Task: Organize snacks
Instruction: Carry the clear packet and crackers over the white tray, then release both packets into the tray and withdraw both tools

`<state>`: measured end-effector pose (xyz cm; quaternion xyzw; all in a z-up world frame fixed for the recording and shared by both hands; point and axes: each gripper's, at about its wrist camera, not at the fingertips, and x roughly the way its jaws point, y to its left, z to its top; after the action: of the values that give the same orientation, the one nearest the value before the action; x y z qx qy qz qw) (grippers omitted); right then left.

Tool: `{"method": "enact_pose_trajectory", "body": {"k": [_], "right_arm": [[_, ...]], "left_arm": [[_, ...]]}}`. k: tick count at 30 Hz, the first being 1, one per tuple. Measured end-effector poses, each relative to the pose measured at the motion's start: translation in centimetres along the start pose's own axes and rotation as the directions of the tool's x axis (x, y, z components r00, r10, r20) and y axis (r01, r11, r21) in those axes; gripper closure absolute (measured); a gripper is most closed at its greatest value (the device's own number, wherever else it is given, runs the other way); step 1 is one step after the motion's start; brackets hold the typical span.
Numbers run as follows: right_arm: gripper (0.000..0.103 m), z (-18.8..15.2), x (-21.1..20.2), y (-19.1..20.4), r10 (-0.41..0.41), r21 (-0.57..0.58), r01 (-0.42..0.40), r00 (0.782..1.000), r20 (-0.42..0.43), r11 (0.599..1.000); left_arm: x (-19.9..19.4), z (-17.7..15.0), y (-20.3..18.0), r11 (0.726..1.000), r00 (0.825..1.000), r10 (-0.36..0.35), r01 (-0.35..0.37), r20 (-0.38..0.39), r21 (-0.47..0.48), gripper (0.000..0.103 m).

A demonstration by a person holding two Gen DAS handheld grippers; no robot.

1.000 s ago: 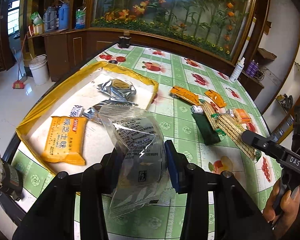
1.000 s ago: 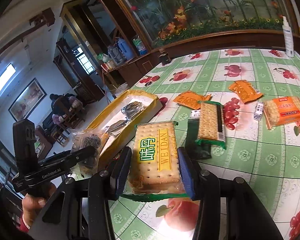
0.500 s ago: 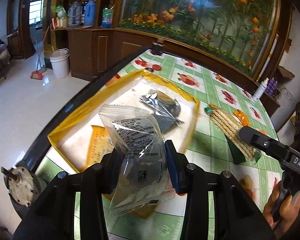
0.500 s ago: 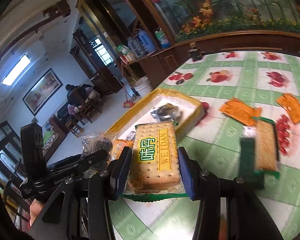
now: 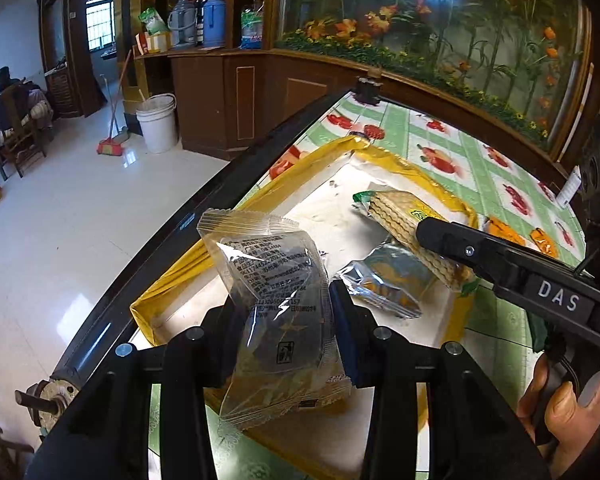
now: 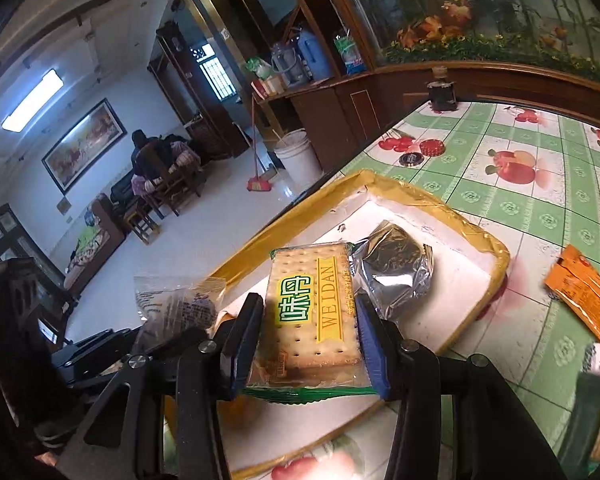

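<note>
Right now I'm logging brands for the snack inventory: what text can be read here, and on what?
"WEIDAN": label of the green-edged cracker pack held in the right gripper.
"DAS": right gripper's black body, left wrist view.
Clear plastic snack packet in the left gripper: print too small.

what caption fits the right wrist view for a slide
Right claw holds a cracker pack over the yellow tray.

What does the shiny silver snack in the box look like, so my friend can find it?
Find the yellow-edged tray at the edge of the fruit-patterned table. On its white floor lies a crinkly silver foil packet, beside the Weidan cracker pack that the right gripper holds. Only this one is mirror-shiny; the cracker pack is clear with green edges.
</note>
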<state>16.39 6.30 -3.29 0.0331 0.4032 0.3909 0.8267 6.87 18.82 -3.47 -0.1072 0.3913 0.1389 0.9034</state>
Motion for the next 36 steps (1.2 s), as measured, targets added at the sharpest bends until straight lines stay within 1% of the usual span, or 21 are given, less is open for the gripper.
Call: {"method": "enact_pose_trajectory", "body": {"k": [2, 3, 4, 5, 6, 7, 8, 9, 12, 16, 18, 20, 26, 29, 30, 32, 36], "right_arm": [[0.055, -0.1, 0.9, -0.1, -0.006, 0.004, 0.006, 1.0, -0.018, 1.0], [0.053, -0.1, 1.1, -0.2, -0.005, 0.005, 0.005, 1.0, -0.025, 1.0], [0.053, -0.2, 1.4, -0.2, -0.01, 0.008, 0.01, 0.999, -0.032, 1.0], [0.052, -0.2, 1.6, -0.3, -0.013, 0.01, 0.014, 0.999, -0.039, 1.0], [0.047, -0.3, 1.7, -0.4, -0.016, 0.012, 0.016, 0.999, -0.046, 1.0], [0.043, -0.4, 1.6, -0.4, -0.022, 0.014, 0.022, 0.999, -0.046, 1.0], [0.036, -0.4, 1.3, -0.6, -0.029, 0.013, 0.029, 0.999, -0.038, 0.999], [0.032, -0.5, 1.0, -0.6, -0.034, 0.012, 0.034, 0.999, -0.029, 0.999], [0.032, -0.9, -0.8, -1.1, -0.037, 0.032, 0.037, 0.999, 0.002, 0.999], [0.03, -1.6, -3.8, -1.4, -0.05, 0.054, 0.047, 0.997, 0.055, 0.997], [0.021, -2.1, -5.6, -1.6, -0.063, 0.06, 0.058, 0.994, 0.087, 0.997], [0.019, -2.7, -7.4, -1.8, -0.073, 0.067, 0.066, 0.99, 0.118, 0.996], [0.018, -4.2, -12.1, -3.1, -0.101, 0.112, 0.082, 0.979, 0.176, 0.99], [0.017, -5.2, -13.8, -3.9, -0.123, 0.129, 0.1, 0.974, 0.191, 0.987], [0.017, -5.5, -14.3, -4.2, -0.126, 0.133, 0.101, 0.973, 0.194, 0.986], [0.016, -6.3, -15.0, -4.9, -0.133, 0.149, 0.105, 0.971, 0.198, 0.983], [0.015, -7.8, -16.6, -6.3, -0.151, 0.185, 0.114, 0.968, 0.201, 0.976]], "left_arm": [[0.5, -0.1, 0.3, 1.0, 1.0, 0.006, -0.006, -0.013, -0.011, 0.064], [0.7, -0.1, 0.4, 1.0, 1.0, 0.016, -0.016, -0.02, -0.017, 0.063], [0.9, -0.2, 0.5, 0.999, 0.999, 0.029, -0.03, -0.024, -0.025, 0.063], [1.0, -0.2, 0.7, 0.998, 0.999, 0.041, -0.042, -0.029, -0.035, 0.059], [0.9, -0.2, 0.8, 0.997, 0.998, 0.055, -0.056, -0.03, -0.045, 0.053], [0.8, -0.2, 0.9, 0.996, 0.997, 0.067, -0.068, -0.024, -0.051, 0.051], [0.4, -0.3, 1.0, 0.996, 0.997, 0.074, -0.075, -0.013, -0.056, 0.047], [0.0, -0.3, 1.2, 0.995, 0.997, 0.078, -0.078, 0.0, -0.06, 0.043], [-1.1, -0.3, 1.1, 0.995, 0.996, 0.083, -0.08, 0.037, -0.063, 0.041], [-2.6, -0.3, 0.3, 0.996, 0.993, 0.086, -0.083, 0.077, -0.043, 0.04], [-3.4, -0.4, -0.3, 0.996, 0.992, 0.085, -0.082, 0.094, -0.03, 0.034], [-4.1, -0.6, -1.1, 0.996, 0.99, 0.087, -0.086, 0.11, -0.015, 0.033], [-5.4, -1.0, -3.0, 0.997, 0.989, 0.072, -0.076, 0.126, 0.023, 0.033], [-6.0, -1.1, -4.1, 0.996, 0.989, 0.068, -0.074, 0.133, 0.043, 0.032], [-6.1, -1.2, -4.4, 0.996, 0.989, 0.066, -0.073, 0.134, 0.048, 0.029], [-6.4, -1.3, -5.1, 0.995, 0.988, 0.067, -0.076, 0.139, 0.06, 0.025], [-7.0, -1.7, -6.5, 0.993, 0.988, 0.061, -0.075, 0.141, 0.094, 0.025]]}}
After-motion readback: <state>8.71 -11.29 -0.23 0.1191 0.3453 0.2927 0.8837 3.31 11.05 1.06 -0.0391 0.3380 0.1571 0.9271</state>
